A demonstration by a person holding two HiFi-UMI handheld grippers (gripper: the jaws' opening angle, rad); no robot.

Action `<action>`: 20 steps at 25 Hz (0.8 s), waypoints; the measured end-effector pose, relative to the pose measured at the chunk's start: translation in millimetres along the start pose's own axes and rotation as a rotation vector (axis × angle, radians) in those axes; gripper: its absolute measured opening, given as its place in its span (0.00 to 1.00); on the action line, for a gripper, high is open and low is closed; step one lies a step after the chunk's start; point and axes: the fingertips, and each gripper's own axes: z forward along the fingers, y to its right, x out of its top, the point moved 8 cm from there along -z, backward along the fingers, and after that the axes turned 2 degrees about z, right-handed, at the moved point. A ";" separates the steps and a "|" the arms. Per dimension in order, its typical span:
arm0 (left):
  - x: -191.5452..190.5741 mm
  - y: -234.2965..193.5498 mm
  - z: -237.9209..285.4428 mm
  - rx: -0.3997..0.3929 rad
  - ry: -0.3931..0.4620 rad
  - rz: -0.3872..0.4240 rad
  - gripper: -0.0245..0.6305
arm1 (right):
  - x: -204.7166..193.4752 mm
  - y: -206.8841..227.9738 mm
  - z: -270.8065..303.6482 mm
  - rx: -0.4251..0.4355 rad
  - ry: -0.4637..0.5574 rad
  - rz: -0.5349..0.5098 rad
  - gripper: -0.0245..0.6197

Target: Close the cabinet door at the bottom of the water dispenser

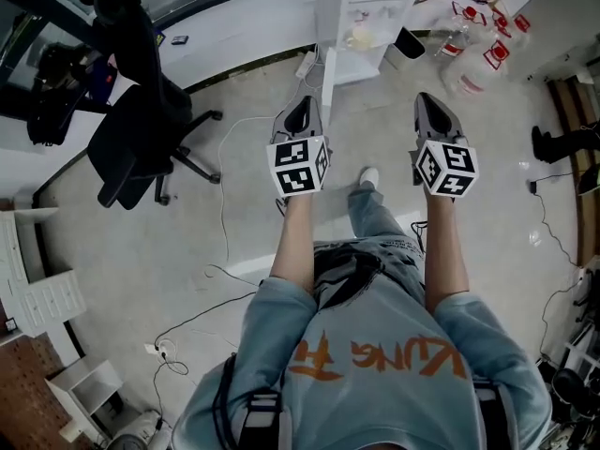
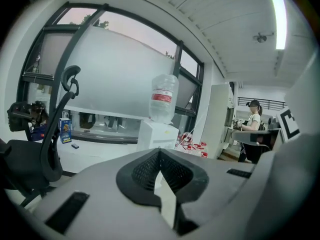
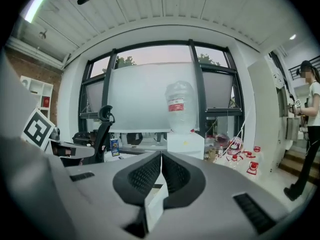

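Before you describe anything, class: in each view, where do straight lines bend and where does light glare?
Head view: wall base curves, light even. Left gripper view: window frame bows, ceiling light glares. Right gripper view: window frame arches, corners black.

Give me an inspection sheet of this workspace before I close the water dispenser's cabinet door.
Surface: bare grey floor.
Job's things: water dispenser ahead; its cabinet door looks swung open.
Clutter: office chair; water bottles on floor.
Grippers: left tool and right tool shut, empty.
Cables: cable and power strip on floor.
Surroundings: windows; a person nearby.
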 end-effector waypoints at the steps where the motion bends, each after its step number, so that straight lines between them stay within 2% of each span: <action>1: -2.1 3.0 8.3 0.006 -0.018 0.006 0.05 | -2.8 7.5 7.8 0.004 -0.008 0.014 0.08; 11: -7.9 36.4 109.8 0.059 -0.171 0.070 0.05 | -24.4 94.4 95.7 0.050 -0.075 0.115 0.08; 15: -3.8 49.5 144.0 0.093 -0.197 0.074 0.05 | -24.4 128.5 129.6 0.073 -0.099 0.132 0.08; 20: -14.5 63.6 170.4 0.097 -0.244 0.110 0.05 | -39.0 144.6 163.0 0.120 -0.143 0.150 0.08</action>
